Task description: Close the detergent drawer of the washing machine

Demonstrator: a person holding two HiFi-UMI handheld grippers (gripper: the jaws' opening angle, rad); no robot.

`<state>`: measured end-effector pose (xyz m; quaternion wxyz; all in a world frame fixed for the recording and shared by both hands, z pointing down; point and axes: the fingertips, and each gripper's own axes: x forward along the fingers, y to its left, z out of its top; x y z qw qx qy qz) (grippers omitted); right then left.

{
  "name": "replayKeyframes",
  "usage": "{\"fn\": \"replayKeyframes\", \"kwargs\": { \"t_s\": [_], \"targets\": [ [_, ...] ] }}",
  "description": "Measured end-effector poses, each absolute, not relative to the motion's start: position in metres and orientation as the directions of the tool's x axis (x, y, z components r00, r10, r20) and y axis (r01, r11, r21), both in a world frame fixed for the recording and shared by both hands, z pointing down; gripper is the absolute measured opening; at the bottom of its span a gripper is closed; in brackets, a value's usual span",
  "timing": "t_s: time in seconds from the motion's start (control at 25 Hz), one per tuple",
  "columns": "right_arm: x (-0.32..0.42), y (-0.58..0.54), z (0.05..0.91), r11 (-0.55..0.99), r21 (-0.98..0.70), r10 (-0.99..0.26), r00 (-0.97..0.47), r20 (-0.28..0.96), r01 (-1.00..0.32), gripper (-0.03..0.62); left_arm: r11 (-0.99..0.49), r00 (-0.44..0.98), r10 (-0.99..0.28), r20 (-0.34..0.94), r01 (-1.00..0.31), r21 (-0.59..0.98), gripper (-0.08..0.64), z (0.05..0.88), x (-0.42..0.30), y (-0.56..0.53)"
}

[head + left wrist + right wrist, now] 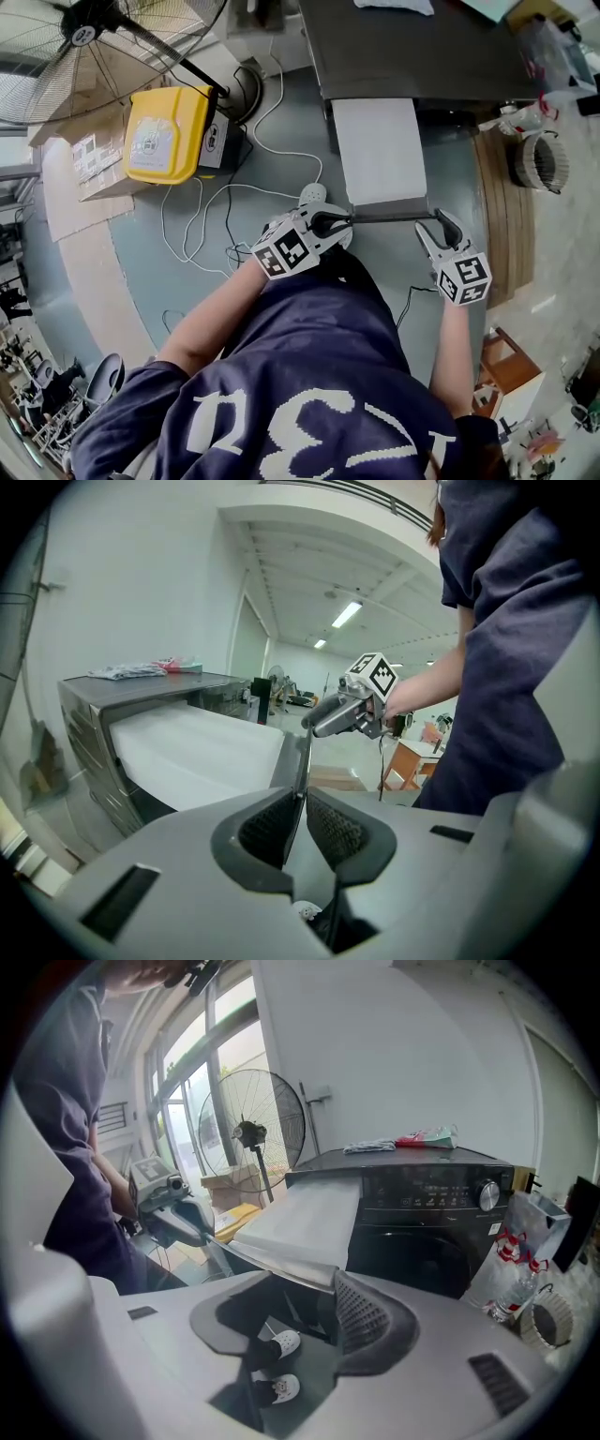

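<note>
The dark washing machine (422, 47) stands at the top of the head view, its long white detergent drawer (380, 150) pulled far out toward me. A thin grey front panel (389, 216) ends the drawer. My left gripper (339, 223) is shut on the panel's left end. In the left gripper view the pads (339, 832) pinch the panel's thin edge. My right gripper (437, 225) stands open at the panel's right end. In the right gripper view the drawer's corner (319, 1274) lies at its fingertips (361, 1312), with a wide gap between the jaws.
A yellow container (167, 133), cardboard boxes (89, 155) and a standing fan (103, 47) are on the floor at left, with white cables (216, 202) running to a power strip (314, 195). A wooden shelf at right carries a woven basket (542, 161) and a plastic bottle (520, 117).
</note>
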<state>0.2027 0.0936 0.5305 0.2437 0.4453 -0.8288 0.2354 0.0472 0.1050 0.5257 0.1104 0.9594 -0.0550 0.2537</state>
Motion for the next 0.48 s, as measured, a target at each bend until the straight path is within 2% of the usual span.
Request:
{"fn": "replayKeyframes", "kwargs": {
  "t_s": [0.48],
  "targets": [
    [0.195, 0.052, 0.525, 0.480, -0.151, -0.649, -0.466, 0.601, -0.864, 0.225, -0.957, 0.866, -0.125, 0.483, -0.233, 0.171, 0.061, 0.519, 0.039, 0.060]
  ]
}}
